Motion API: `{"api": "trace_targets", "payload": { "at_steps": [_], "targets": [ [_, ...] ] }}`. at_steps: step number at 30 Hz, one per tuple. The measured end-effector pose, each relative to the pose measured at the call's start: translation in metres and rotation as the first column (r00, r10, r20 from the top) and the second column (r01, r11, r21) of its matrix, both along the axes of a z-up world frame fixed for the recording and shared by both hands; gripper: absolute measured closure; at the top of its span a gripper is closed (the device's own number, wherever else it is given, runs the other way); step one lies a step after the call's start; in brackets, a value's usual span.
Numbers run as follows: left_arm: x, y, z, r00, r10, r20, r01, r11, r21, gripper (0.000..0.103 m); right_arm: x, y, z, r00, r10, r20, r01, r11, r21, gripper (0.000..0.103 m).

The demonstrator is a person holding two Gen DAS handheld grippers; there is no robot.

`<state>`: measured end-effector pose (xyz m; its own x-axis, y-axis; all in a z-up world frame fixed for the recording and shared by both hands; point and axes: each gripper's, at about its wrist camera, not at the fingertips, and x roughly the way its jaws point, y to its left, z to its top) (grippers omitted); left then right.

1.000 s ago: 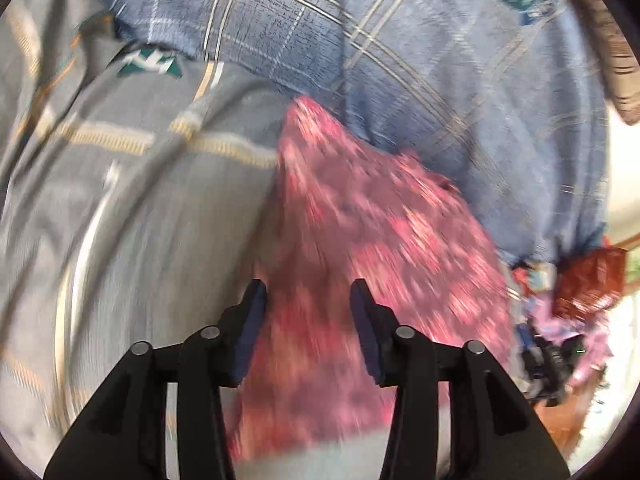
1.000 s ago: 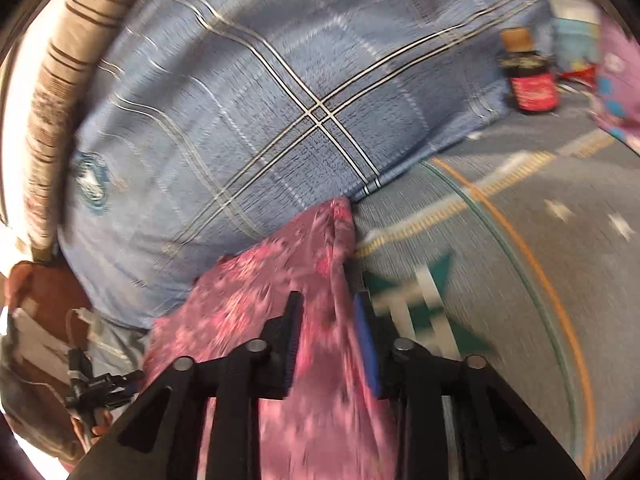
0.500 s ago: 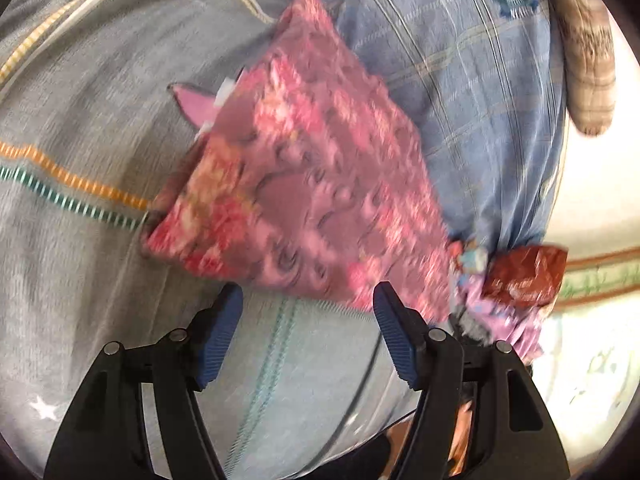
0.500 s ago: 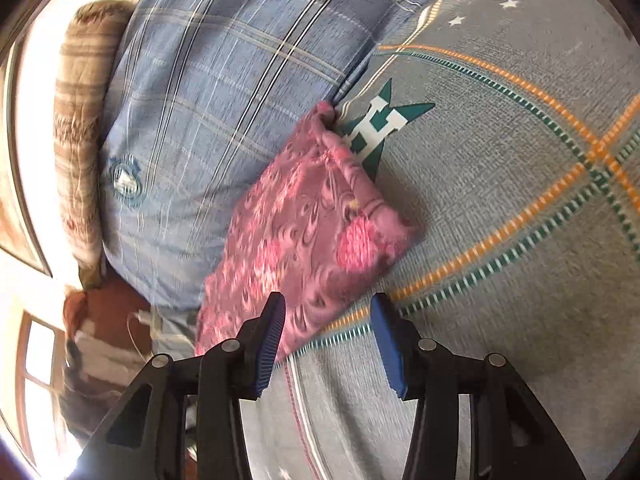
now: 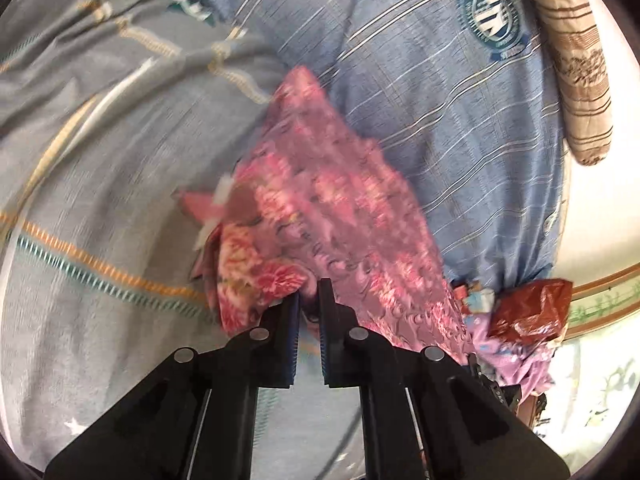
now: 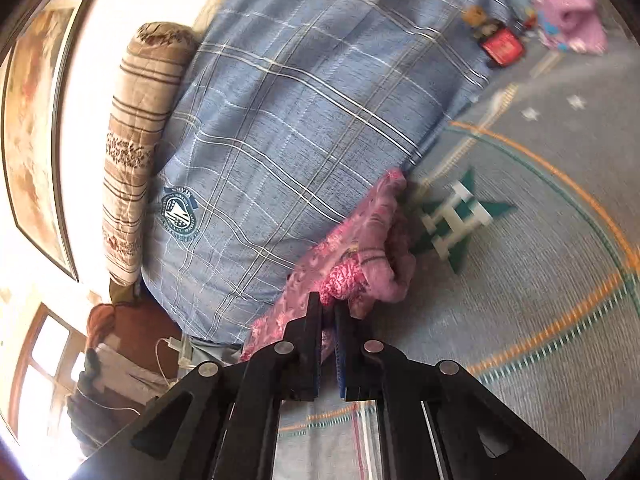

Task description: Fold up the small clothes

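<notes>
Pink floral garment (image 5: 340,216) lying lengthwise along blue pillow (image 5: 440,92), left tool (image 5: 309,300) and right tool (image 6: 327,306) just clamped onto its near edge

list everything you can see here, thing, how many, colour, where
small garment: 1, pink floral, on the bed sheet against the plaid pillow, near edge pinched by both tongs
plaid pillow: 1, blue with white lines and a round crest, behind the garment
bed sheet: 1, grey with orange and green stripes, under everything
bolster: 1, beige with brown stripes, between pillow and wall
lilac cloth: 1, far end of the bed
red packet: 1, beside the lilac cloth
left tongs: 1, black with blue pads, just closed on the garment's edge
right tongs: 1, black with blue pads, just closed on the garment's edge
</notes>
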<state>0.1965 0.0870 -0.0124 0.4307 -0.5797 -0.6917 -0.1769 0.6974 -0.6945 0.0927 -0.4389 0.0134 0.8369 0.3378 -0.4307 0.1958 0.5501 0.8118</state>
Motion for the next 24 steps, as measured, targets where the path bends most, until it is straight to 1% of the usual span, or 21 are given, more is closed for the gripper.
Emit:
{"api": "trace_targets", "payload": {
  "at_steps": [1,2,3,4,5,7,10,12,14,15,16,17,18,19,20,22,24],
  "targets": [
    [0.0,0.001,-0.007,1.0,0.005,-0.019,-0.005,1.0,0.014,0.097,-0.002,0.001,-0.011,1.0,-0.004,-0.031,0.004,1.0,-0.009,0.098],
    [0.001,0.004,-0.022,0.998,0.012,-0.067,-0.011,1.0,0.021,0.097,-0.004,0.001,-0.025,0.997,-0.014,-0.08,0.013,1.0,-0.01,0.098],
    [0.001,0.006,-0.03,0.996,0.016,-0.092,-0.016,1.0,0.01,0.097,-0.005,0.0,-0.038,0.993,-0.021,-0.117,0.021,1.0,0.003,0.098],
    [-0.001,0.01,-0.036,0.994,0.022,-0.111,-0.025,0.999,-0.029,0.097,-0.006,0.0,-0.048,0.989,-0.026,-0.144,0.028,1.0,0.013,0.098],
    [-0.004,0.016,-0.038,0.993,0.028,-0.113,-0.037,0.997,-0.072,0.097,-0.008,0.0,-0.054,0.987,-0.03,-0.157,0.033,0.999,0.019,0.099],
    [-0.008,0.022,-0.03,0.996,0.029,-0.09,-0.035,0.997,-0.064,0.097,-0.012,0.002,-0.05,0.989,-0.039,-0.14,0.04,0.999,0.011,0.093],
    [-0.017,0.035,-0.007,0.999,0.031,-0.024,-0.032,0.998,-0.046,0.095,-0.017,0.007,-0.034,0.991,-0.032,-0.129,0.027,0.999,-0.036,0.093],
    [-0.02,0.047,0.009,0.998,0.05,0.025,-0.048,0.997,-0.06,0.085,-0.023,0.01,-0.024,0.993,-0.029,-0.111,0.022,0.998,-0.066,0.093],
    [-0.02,0.055,0.022,0.997,0.066,0.05,-0.064,0.997,-0.032,0.054,-0.029,0.009,-0.017,0.994,-0.046,-0.098,0.037,0.995,-0.089,0.091],
    [-0.017,0.056,0.025,0.996,0.067,0.059,-0.066,0.998,-0.017,0.05,-0.03,0.007,-0.016,0.994,-0.059,-0.093,0.05,0.994,-0.097,0.088],
    [-0.014,0.058,0.03,0.996,0.063,0.069,-0.063,0.998,0.005,0.048,-0.031,0.004,-0.013,0.993,-0.075,-0.092,0.065,0.993,-0.101,0.086],
    [-0.009,0.056,0.033,0.996,0.047,0.072,-0.048,0.999,0.024,0.045,-0.031,0.001,-0.011,0.992,-0.086,-0.092,0.077,0.992,-0.098,0.082],
    [-0.003,0.053,0.035,0.997,0.026,0.071,-0.028,0.999,0.031,0.041,-0.03,-0.001,-0.01,0.992,-0.086,-0.092,0.078,0.993,-0.084,0.078],
    [0.003,0.05,0.035,0.998,0.004,0.068,-0.007,0.999,0.041,0.035,-0.027,0.0,-0.008,0.993,-0.079,-0.091,0.072,0.995,-0.075,0.077],
    [0.009,0.045,0.033,0.999,-0.002,0.054,-0.002,0.998,0.068,0.034,-0.024,0.003,-0.007,0.994,-0.064,-0.092,0.057,0.996,-0.072,0.075],
    [0.016,0.04,0.029,0.999,-0.007,0.044,0.003,0.995,0.096,0.034,-0.016,0.015,-0.005,0.995,-0.01,-0.098,0.002,0.997,-0.078,0.073],
    [0.021,0.037,0.019,1.0,-0.008,0.022,0.006,0.996,0.087,0.034,-0.005,0.041,-0.006,0.992,0.091,-0.091,-0.097,0.993,-0.065,0.072]
  ]
}}
